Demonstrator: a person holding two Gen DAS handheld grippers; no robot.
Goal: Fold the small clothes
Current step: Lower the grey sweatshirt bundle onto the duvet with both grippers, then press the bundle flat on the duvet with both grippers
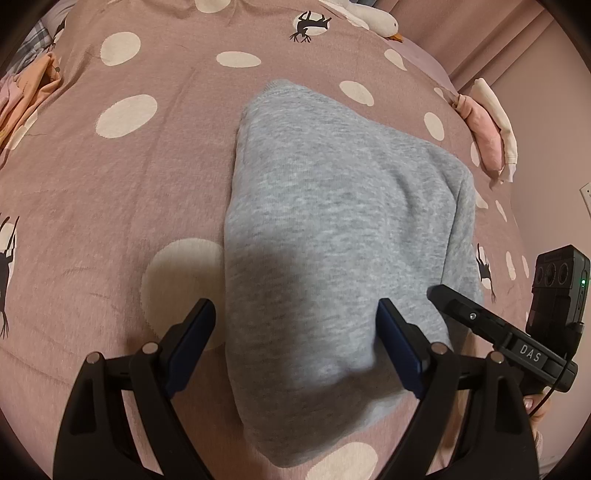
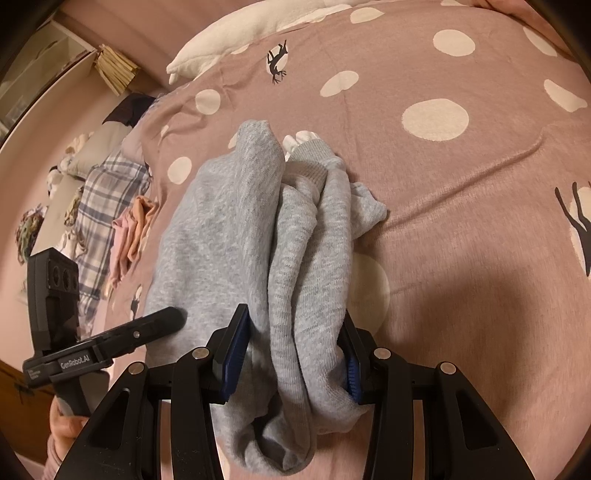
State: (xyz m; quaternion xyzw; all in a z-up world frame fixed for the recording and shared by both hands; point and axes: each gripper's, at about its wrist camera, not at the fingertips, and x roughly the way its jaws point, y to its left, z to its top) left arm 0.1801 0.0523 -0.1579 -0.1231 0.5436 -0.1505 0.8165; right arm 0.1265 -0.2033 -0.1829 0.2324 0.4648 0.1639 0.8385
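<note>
A grey knit garment (image 1: 332,203) lies on a pink bedspread with white dots (image 1: 110,184). My left gripper (image 1: 297,321) stands open and wide over the garment's near end. Its left finger (image 1: 195,328) is just off the cloth's edge and its right finger (image 1: 399,339) rests on the cloth. In the right wrist view the same garment (image 2: 221,229) is bunched into long folds, with a ribbed cuff at its far end. My right gripper (image 2: 293,339) is shut on that bunch, both blue pads pressing its sides. The right gripper (image 1: 480,325) also shows beside the garment in the left wrist view.
A heap of orange and pink clothes (image 1: 26,96) sits at the bed's far left, with pink and cream folded pieces (image 1: 487,133) at the right edge. A white plush goose (image 1: 373,18) lies at the head. Plaid cloth (image 2: 107,192) lies by the bed's left edge.
</note>
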